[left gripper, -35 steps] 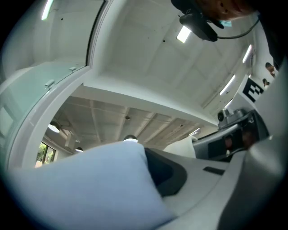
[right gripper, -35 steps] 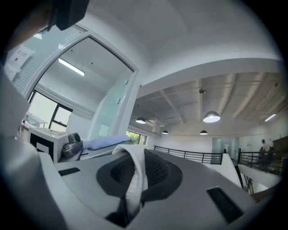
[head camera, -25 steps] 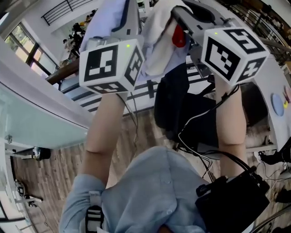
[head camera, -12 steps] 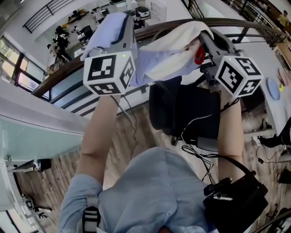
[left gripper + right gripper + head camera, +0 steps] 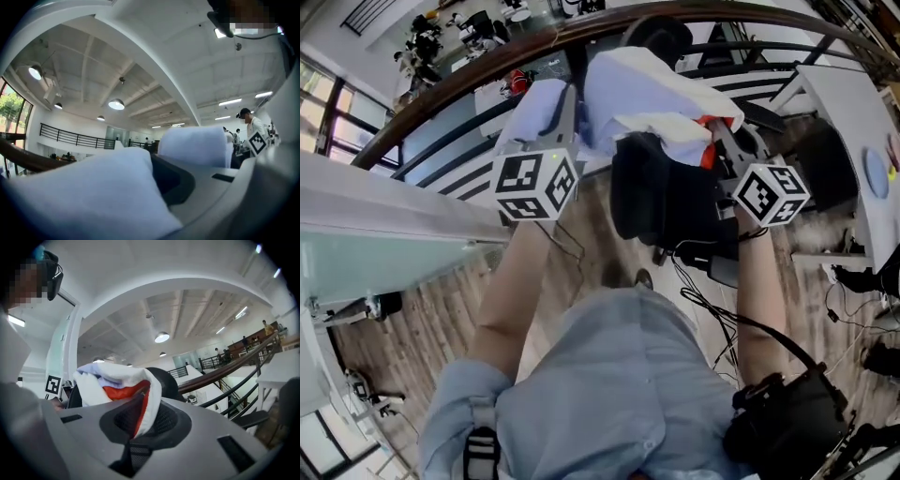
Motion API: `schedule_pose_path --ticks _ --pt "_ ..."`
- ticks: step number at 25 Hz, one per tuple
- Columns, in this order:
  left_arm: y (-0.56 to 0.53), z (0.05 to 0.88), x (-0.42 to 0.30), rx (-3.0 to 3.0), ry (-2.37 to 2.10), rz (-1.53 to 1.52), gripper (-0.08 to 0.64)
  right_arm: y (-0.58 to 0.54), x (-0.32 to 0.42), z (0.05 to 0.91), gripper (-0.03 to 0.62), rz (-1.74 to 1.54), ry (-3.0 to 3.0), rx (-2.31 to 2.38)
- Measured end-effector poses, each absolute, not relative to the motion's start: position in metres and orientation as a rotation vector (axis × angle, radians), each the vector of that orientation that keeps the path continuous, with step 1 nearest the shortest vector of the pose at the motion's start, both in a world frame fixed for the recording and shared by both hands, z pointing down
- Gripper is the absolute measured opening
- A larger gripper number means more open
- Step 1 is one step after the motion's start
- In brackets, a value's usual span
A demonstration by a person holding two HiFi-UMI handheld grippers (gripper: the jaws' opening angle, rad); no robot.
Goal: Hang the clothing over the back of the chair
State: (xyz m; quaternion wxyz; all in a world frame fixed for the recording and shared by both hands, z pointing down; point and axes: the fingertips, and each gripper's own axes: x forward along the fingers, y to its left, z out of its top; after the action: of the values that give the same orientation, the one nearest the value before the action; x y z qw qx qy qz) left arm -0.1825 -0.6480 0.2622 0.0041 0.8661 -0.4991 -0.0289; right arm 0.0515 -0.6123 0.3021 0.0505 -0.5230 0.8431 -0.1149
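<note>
The left gripper clamps the white clothing tight. The right gripper, jaws just loosening, pinches it above the chair.

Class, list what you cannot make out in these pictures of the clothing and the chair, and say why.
- Head view: whether the clothing touches the chair; the cloth covers the backrest's top.
- Left gripper view: the clothing's cut; blurred cloth fills the foreground.
- Left gripper view: what the distant person does; too small.
</note>
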Motion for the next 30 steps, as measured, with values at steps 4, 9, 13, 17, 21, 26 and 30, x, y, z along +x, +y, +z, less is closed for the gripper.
schedule_pose_path --ticks 4,9,13,17,21,26,30 --pt "-0.635 0.306 -0.169 2.646 -1.488 -0.089 0.021 -0.611 0.023 0.333 0.062 -0.430 2.568 -1.477" --pt "-0.608 0.331 -0.161 2.643 -1.416 -0.070 0.026 -0.599 0.016 0.342 0.145 -0.454 2.562 -1.401" --pt "-0.584 0.336 -0.166 2.640 -1.353 -0.118 0.176 -0.578 0.014 0.343 0.264 -0.459 2.557 -1.335" --pt "-0.563 0.349 -0.169 2.593 -1.250 -0.194 0.268 -0.565 0.017 0.355 0.281 -0.493 2.537 -1.305" --pt "-0.543 0.369 -0.159 2.591 -1.141 -0.116 0.323 -0.561 0.021 0.359 0.281 -0.502 2.542 -1.328" --pt "-0.505 0.389 -0.141 2.668 -1.046 0.050 0.344 -0.546 0.026 0.368 0.281 -0.478 2.572 -1.389" --pt "-0.487 0.392 -0.143 2.715 -1.023 0.104 0.347 -0.532 0.019 0.378 0.281 -0.476 2.619 -1.369"
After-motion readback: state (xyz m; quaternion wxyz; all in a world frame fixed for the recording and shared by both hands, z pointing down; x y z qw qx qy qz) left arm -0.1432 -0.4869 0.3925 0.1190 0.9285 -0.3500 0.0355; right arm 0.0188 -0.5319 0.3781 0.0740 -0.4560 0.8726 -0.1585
